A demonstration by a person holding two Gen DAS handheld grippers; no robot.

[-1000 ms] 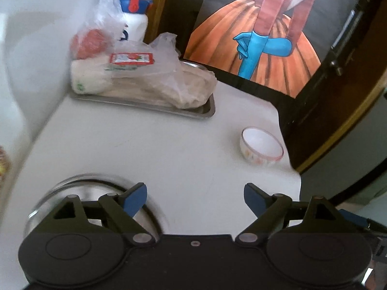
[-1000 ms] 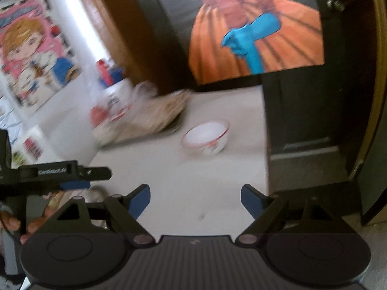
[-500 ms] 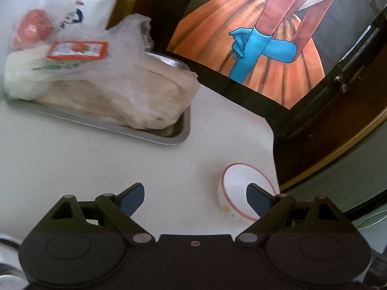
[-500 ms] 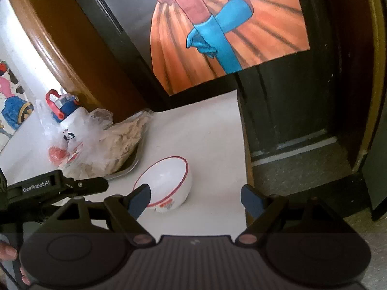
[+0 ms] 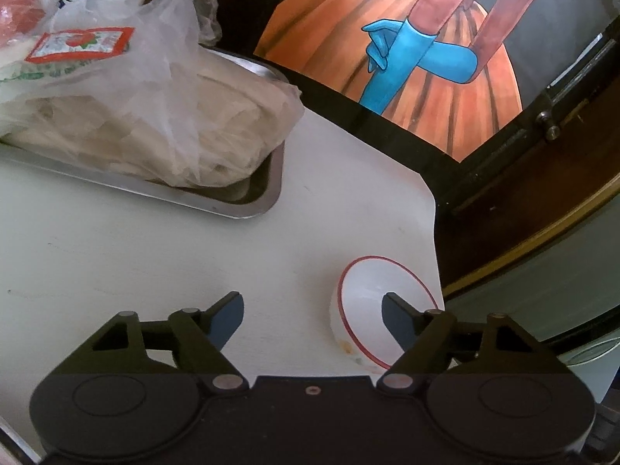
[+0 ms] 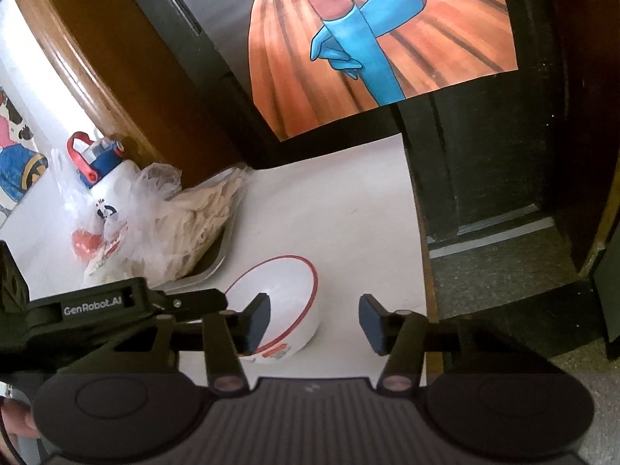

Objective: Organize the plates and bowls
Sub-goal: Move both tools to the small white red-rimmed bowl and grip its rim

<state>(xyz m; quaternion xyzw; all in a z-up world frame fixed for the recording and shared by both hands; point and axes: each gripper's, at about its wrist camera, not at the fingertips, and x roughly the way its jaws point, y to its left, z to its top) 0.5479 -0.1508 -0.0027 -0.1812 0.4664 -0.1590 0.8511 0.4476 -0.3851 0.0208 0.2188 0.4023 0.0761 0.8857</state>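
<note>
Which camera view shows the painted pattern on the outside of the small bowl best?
The right wrist view: the bowl there shows its lower side wall with red and blue marks. The left wrist view shows mostly its rim and white inside, with only faint spots.

White bowl [image 5: 381, 304] red-rimmed, silver tray [image 5: 248, 209], orange-skirt poster [image 5: 407, 77]

Left gripper [image 5: 313, 317] held low with fingers [image 5: 228, 316] spread wide, right gripper [image 6: 314, 323] likewise spread, its left finger crossing in front of the left gripper's body, nothing clasped by either
</note>
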